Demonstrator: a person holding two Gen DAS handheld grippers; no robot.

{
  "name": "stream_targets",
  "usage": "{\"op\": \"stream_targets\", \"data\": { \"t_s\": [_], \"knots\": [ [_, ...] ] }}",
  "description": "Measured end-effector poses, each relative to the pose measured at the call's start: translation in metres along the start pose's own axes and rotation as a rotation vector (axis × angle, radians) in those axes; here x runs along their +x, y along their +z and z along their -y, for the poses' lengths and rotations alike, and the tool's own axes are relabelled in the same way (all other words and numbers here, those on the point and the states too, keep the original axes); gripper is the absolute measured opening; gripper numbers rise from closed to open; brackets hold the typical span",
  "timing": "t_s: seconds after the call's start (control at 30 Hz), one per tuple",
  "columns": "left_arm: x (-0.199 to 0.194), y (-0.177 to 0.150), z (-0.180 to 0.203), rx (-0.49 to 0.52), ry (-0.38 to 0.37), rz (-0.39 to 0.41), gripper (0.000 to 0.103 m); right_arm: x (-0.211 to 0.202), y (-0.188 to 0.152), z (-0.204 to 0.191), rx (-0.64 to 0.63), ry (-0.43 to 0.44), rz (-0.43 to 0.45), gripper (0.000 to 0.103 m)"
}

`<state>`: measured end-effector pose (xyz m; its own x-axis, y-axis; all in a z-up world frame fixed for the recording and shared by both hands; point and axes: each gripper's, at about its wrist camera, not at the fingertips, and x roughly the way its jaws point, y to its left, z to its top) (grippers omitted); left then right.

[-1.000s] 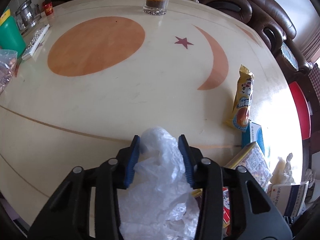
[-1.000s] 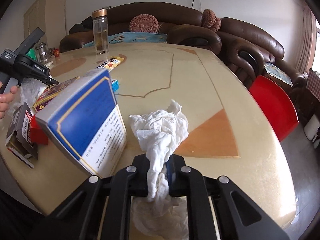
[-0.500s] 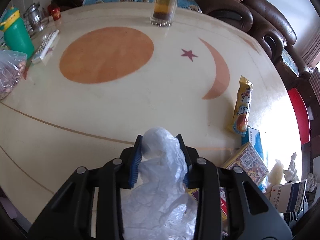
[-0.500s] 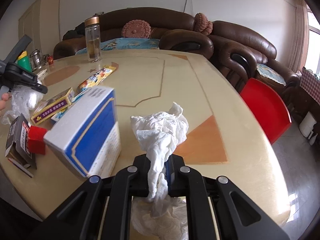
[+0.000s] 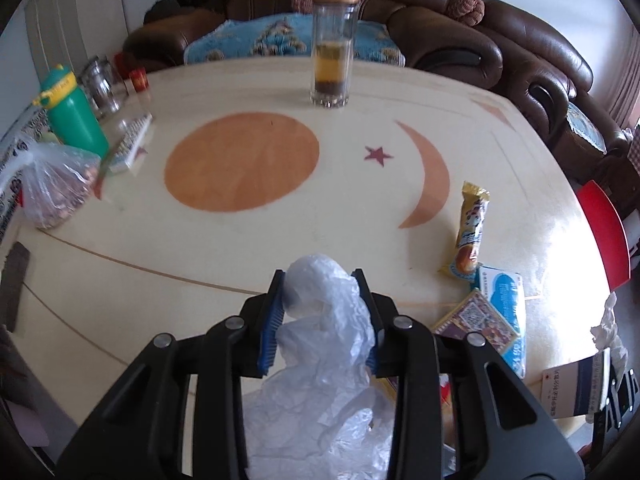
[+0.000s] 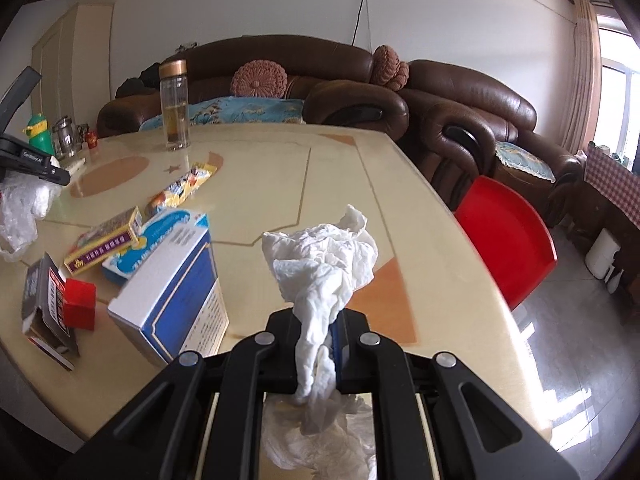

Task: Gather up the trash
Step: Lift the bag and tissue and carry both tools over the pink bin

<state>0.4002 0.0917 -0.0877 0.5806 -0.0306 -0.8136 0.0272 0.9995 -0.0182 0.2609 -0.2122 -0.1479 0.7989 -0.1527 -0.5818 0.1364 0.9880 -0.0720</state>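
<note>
The crumpled plastic bag [image 5: 320, 320] is pinched in my left tongs [image 5: 320, 292] and the wadded tissue [image 6: 324, 268] in my right tongs [image 6: 320, 328], which are pressed tight on its twisted waist. Both have come up off the table [image 5: 200, 248] in the last second, so this trash is collected and ready to carry off. Each wad runs lengthwise along its tongs, puffed end forward; boxes and a snack wrapper [image 5: 470, 226] remain on the table.
</note>
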Motion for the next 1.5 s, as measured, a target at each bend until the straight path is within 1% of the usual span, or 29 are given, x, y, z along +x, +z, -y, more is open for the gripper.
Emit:
{"op": "stream_targets", "data": {
  "t_s": [0.17, 0.3, 0.53, 0.77, 1.13, 1.37, 1.5],
  "knots": [
    [-0.030, -0.003, 0.006, 0.012, 0.000, 0.050, 0.033, -0.020, 0.008, 0.005, -0.001, -0.025, 0.029, 0.011],
    [-0.055, -0.015, 0.005, 0.016, -0.013, 0.062, 0.033, -0.045, 0.018, 0.006, -0.010, -0.041, 0.072, 0.011],
    [-0.095, -0.037, 0.004, 0.025, -0.018, 0.091, 0.033, -0.084, 0.031, 0.007, 0.002, -0.027, 0.113, 0.011],
    [-0.141, -0.056, 0.008, 0.053, -0.010, 0.142, 0.034, -0.127, 0.038, 0.004, 0.015, 0.000, 0.153, 0.011],
    [-0.197, -0.099, 0.017, 0.097, -0.024, 0.181, 0.034, -0.196, 0.033, -0.002, 0.005, 0.041, 0.199, 0.011],
    [-0.224, -0.127, 0.028, 0.138, -0.027, 0.197, 0.034, -0.232, 0.025, -0.012, -0.018, 0.068, 0.221, 0.011],
    [-0.237, -0.147, 0.034, 0.156, -0.042, 0.199, 0.034, -0.250, 0.019, -0.014, -0.029, 0.083, 0.231, 0.011]
  ]
}}
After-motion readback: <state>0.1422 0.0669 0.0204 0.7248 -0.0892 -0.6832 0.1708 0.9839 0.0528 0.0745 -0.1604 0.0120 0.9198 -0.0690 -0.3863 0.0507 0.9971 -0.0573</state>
